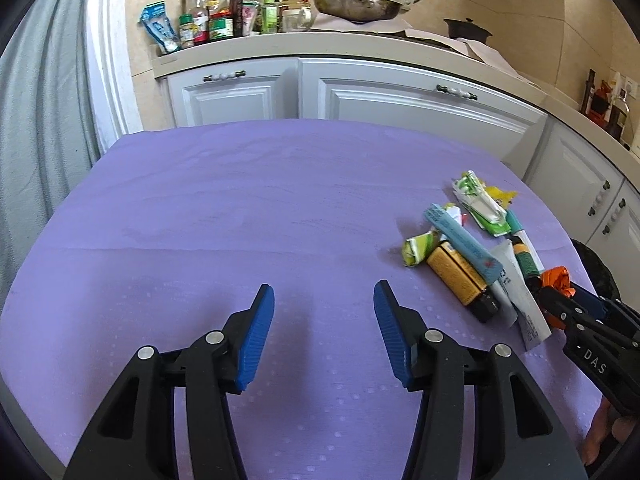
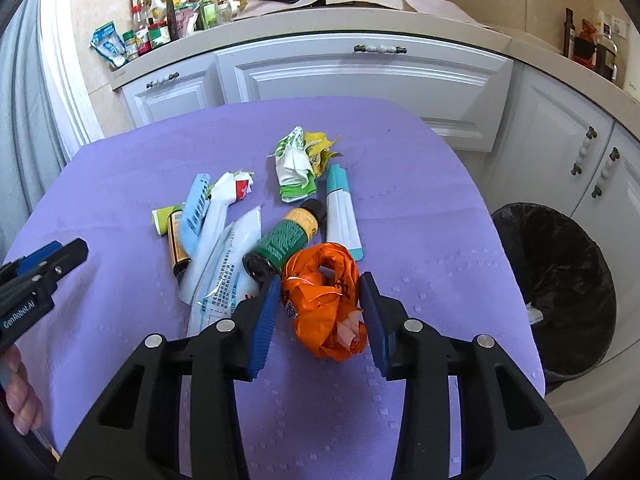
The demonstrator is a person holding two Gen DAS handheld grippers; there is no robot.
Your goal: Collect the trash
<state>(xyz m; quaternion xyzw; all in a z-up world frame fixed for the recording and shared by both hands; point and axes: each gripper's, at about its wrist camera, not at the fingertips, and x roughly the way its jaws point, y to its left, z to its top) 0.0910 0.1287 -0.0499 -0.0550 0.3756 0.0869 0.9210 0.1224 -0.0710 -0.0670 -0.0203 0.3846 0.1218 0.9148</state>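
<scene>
In the left wrist view, the left hand-held gripper (image 1: 324, 332) hovers with its blue pads wide apart and nothing between them, over bare purple cloth near the front edge of the desk (image 1: 240, 208); the litter pile lies toward the desk's right edge, where the right hand-held gripper (image 1: 560, 300) reaches a crumpled orange plastic wrapper (image 1: 556, 278). In the right wrist view, the right hand-held gripper (image 2: 320, 304) straddles that crumpled orange plastic wrapper (image 2: 324, 300), pads open on either side, seemingly not yet pressing it. A green-and-yellow bottle (image 2: 286, 236) lies just beyond. The black-lined round bin (image 2: 560, 280) stands off the desk's right edge. The step looks like grasping the wrapper; next would be closing, lifting, and carrying it to the bin.
</scene>
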